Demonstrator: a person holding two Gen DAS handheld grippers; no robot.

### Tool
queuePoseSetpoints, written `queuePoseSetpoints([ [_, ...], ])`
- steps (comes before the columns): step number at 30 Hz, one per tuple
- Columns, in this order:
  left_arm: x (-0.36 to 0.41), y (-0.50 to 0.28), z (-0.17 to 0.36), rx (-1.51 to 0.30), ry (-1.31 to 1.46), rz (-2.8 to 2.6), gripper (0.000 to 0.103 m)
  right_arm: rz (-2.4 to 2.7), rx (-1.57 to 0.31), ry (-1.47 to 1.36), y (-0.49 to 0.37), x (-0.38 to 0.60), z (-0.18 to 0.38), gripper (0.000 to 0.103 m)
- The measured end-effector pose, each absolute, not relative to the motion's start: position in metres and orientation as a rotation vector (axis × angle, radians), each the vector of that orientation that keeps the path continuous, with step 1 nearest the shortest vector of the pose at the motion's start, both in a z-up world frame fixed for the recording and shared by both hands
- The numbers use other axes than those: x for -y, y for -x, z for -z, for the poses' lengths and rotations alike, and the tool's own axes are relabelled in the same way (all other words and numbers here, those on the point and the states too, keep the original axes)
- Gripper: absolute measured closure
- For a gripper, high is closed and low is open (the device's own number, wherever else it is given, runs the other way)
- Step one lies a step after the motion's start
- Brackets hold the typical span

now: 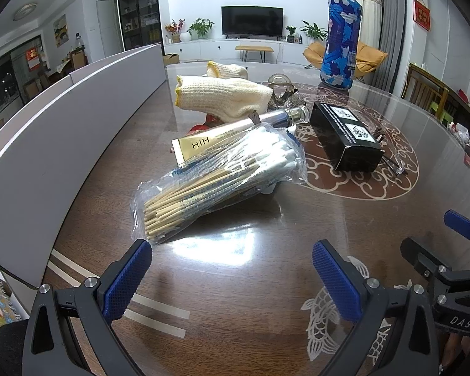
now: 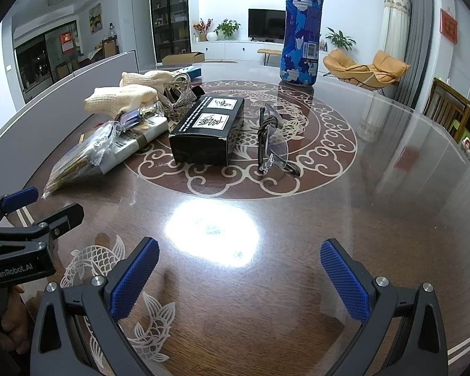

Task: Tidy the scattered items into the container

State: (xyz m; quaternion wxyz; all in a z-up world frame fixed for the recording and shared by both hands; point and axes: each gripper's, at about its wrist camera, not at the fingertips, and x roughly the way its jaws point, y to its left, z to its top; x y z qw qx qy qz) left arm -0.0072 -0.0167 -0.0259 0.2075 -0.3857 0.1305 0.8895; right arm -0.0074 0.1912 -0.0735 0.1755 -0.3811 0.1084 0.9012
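Left wrist view: left gripper [image 1: 232,277] wide open, empty, low over table [image 1: 266,282]; swab pack [image 1: 216,185] just ahead & slightly left, long axis running near-left to far-right, stick ends toward claw, grey container wall [image 1: 62,144] left of pack, so left arm nearer; counted past the pack: 1 gold tube [image 1: 210,141], 2 knit gloves [image 1: 222,95], 1 black box [image 1: 344,136], 1 blue bottle [image 1: 340,42]. Right wrist view: right gripper [image 2: 239,279] also wide open, nothing held; black box [image 2: 208,128] ahead-left lying end-on, 1 pair glasses [image 2: 271,139] just right of the box, pack far left of it.
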Motion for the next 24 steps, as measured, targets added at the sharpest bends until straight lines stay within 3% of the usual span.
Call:
queuePoseSetpoints([
  [6,0.017,0.007,0.034,-0.445,1.11,-2.455,0.0,-2.539,-0.326,1.093,0.01,-0.193,0.075,0.0],
  [24,0.05,0.011,0.035,-0.461,1.031,-2.255,0.0,-2.559,-0.372,1.049,0.008,-0.196,0.073,0.0],
])
